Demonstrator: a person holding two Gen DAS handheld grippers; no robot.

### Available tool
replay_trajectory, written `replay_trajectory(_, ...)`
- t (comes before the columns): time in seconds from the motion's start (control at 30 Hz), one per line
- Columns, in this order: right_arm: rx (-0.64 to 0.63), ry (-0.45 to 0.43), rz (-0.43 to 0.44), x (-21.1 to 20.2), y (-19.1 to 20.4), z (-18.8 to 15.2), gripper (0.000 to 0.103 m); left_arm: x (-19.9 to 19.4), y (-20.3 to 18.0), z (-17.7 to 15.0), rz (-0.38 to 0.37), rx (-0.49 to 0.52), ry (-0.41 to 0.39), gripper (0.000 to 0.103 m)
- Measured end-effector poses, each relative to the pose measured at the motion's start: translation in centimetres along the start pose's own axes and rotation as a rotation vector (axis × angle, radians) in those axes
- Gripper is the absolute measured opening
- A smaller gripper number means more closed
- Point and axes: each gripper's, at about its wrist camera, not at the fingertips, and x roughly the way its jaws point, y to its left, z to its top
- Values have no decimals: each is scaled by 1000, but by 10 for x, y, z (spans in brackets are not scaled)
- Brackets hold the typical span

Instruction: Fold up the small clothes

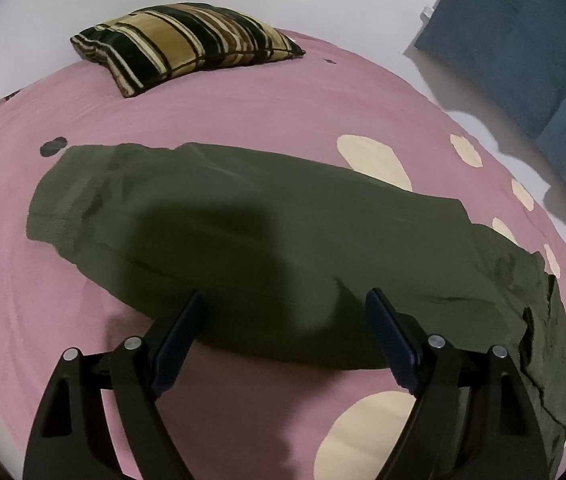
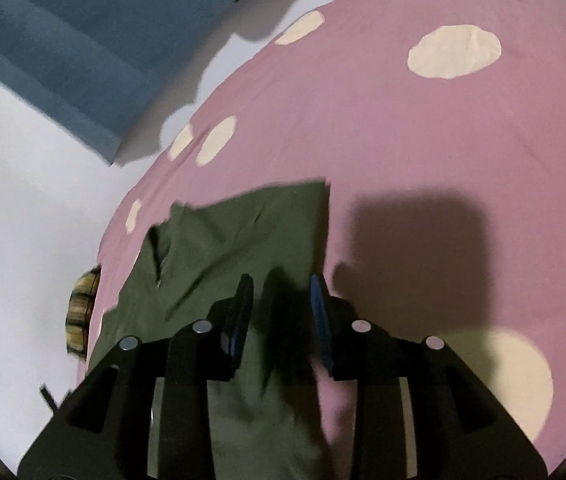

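Observation:
A dark olive-green garment (image 1: 267,236) lies stretched out flat across a pink bedsheet with cream dots (image 1: 243,104). It looks folded lengthwise, with a ribbed band at its left end. My left gripper (image 1: 287,300) is open and empty, hovering over the garment's near edge. In the right wrist view the garment's other end (image 2: 243,232) lies on the sheet (image 2: 403,128). My right gripper (image 2: 281,284) is open and empty, just above the garment's right edge, with its right finger over bare sheet.
A striped black, brown and cream pillow (image 1: 187,46) lies at the far end of the bed and shows at the left edge of the right wrist view (image 2: 81,316). A blue mat (image 1: 523,52) lies on the white floor beside the bed (image 2: 83,44).

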Motion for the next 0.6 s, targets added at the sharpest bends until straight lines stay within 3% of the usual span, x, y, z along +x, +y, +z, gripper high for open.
replay_trajectory(0.3, -5, 72, -70, 62, 8, 15, 26, -10, 19, 4, 17, -32, -19, 82)
replay_trajectory(0.5, -24, 46, -103, 48, 13, 15, 29, -18, 34, 5, 27, -47, -29, 82)
replay_trajectory(0.57, -62, -1, -127, 32, 25, 9, 33, -24, 44, 6, 30, -49, -44, 82)
replay_trajectory(0.6, -81, -19, -124, 26, 31, 5, 41, -28, 52, 8, 36, -56, -56, 82)
